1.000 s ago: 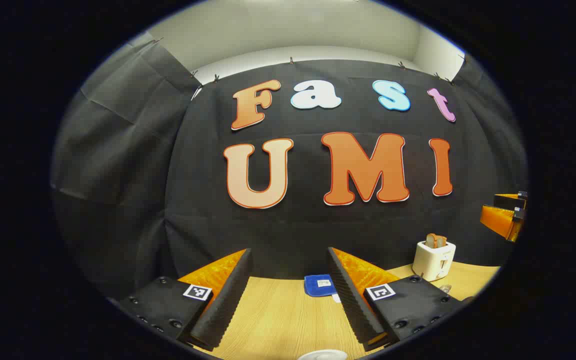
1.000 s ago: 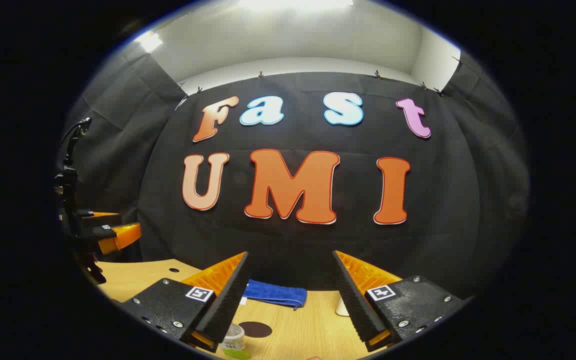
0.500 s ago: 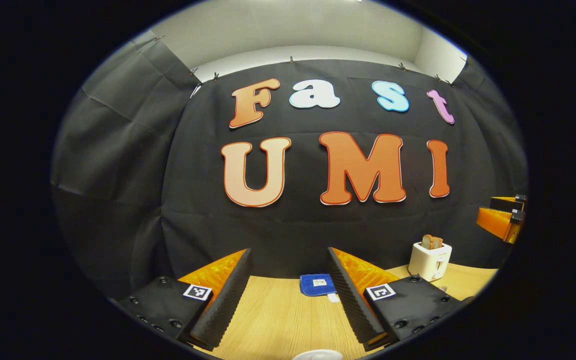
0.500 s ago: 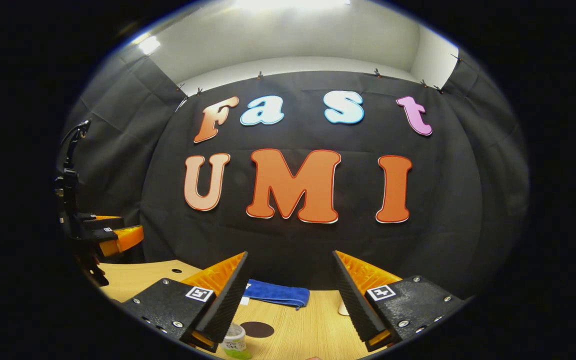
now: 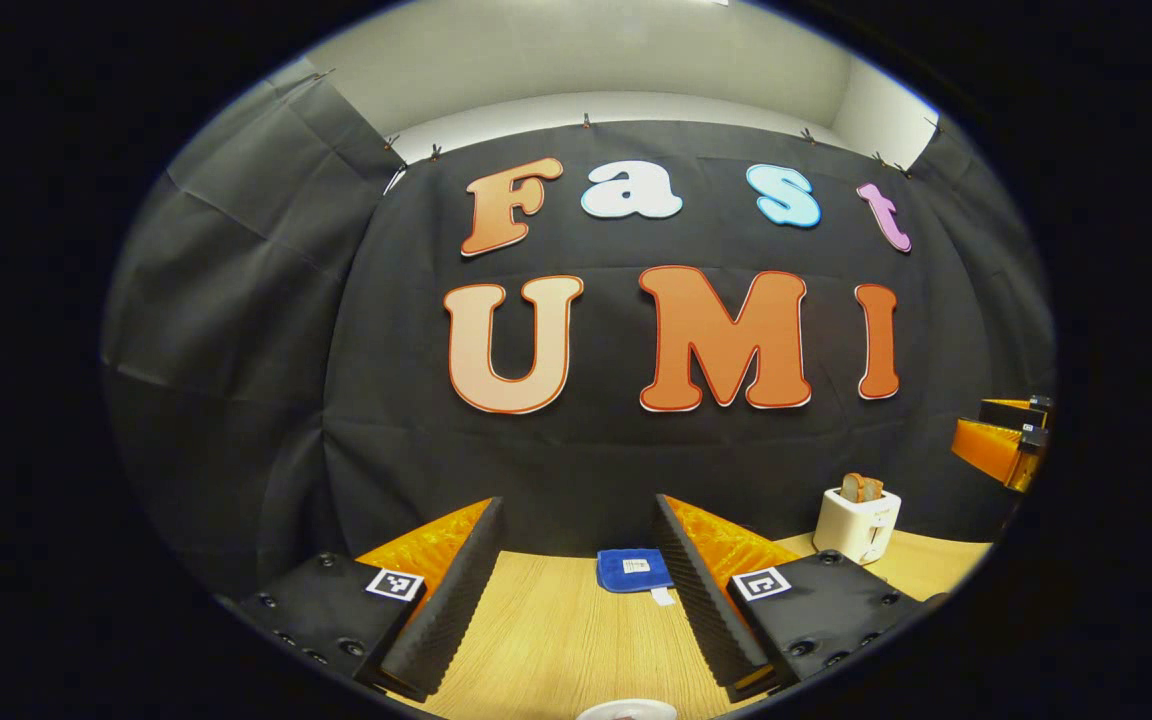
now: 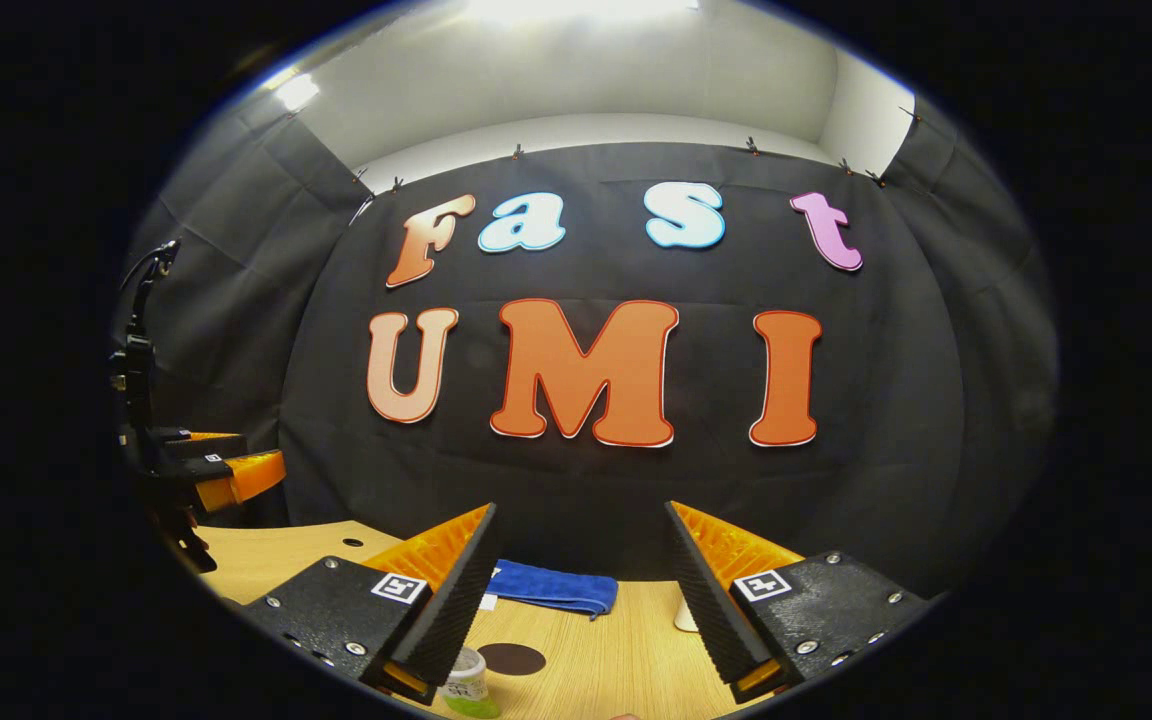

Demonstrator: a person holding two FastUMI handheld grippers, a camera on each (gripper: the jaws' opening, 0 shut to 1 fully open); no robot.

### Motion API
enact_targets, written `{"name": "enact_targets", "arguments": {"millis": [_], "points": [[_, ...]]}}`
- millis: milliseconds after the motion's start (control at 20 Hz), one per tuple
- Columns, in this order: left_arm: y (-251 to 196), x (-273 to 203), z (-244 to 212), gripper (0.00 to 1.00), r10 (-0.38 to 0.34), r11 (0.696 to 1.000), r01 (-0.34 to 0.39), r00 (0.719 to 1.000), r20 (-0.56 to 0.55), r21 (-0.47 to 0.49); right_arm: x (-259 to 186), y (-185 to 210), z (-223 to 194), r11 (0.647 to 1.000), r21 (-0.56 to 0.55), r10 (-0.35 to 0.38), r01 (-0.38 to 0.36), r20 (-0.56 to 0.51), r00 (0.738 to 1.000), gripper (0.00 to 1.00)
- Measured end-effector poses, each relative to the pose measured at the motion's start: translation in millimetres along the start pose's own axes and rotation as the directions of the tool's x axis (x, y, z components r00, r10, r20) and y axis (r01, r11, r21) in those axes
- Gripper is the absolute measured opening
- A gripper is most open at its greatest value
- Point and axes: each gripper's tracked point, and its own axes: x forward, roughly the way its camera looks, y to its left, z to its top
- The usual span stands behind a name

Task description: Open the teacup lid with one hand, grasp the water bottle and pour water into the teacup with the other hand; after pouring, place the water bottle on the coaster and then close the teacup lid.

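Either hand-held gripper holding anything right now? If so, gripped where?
Nothing is held. The left hand-held gripper and the right hand-held gripper are both open, with bare table showing between the fingers. The water bottle stands ungrasped beside the right one's finger.

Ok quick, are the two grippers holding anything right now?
Left gripper: open, holding nothing.
Right gripper: open, holding nothing.

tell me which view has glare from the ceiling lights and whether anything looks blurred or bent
Right gripper view: a bright ceiling light blows out the top edge, with a second hot spot at upper left. Left gripper view: even light, no glare. Both: sharp, yet fisheye bends the light wooden table edge and the cloth wall; the small white toaster leans.
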Motion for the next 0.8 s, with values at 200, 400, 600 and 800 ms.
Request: {"name": "enact_targets", "arguments": {"millis": [200, 400, 600, 800], "points": [[1, -4, -13, 0.96, -0.007, 1.000, 0.007, 1.000, -0.030, -0.008, -2, 4, -8, 1.000, -0.005, 0.008, -0.008, -0.014, 1.000, 0.95], [1, -8, -32, 0.95, -0.025, 1.000, 0.024, 0.998, -0.062, -0.008, -7, 10, -24, 0.999, 0.011, 0.034, -0.033, -0.044, 0.998, 0.96], [-4, -14, -52, 0.96, -0.047, 0.999, 0.047, 0.994, -0.098, -0.006, -16, 24, -43, 0.996, 0.021, 0.091, -0.089, -0.082, 0.993, 0.96], [-12, -23, -87, 0.95, -0.085, 0.996, 0.088, 0.985, -0.153, 0.010, -31, 43, -70, 0.986, 0.033, 0.168, -0.165, -0.109, 0.980, 0.96]]}}
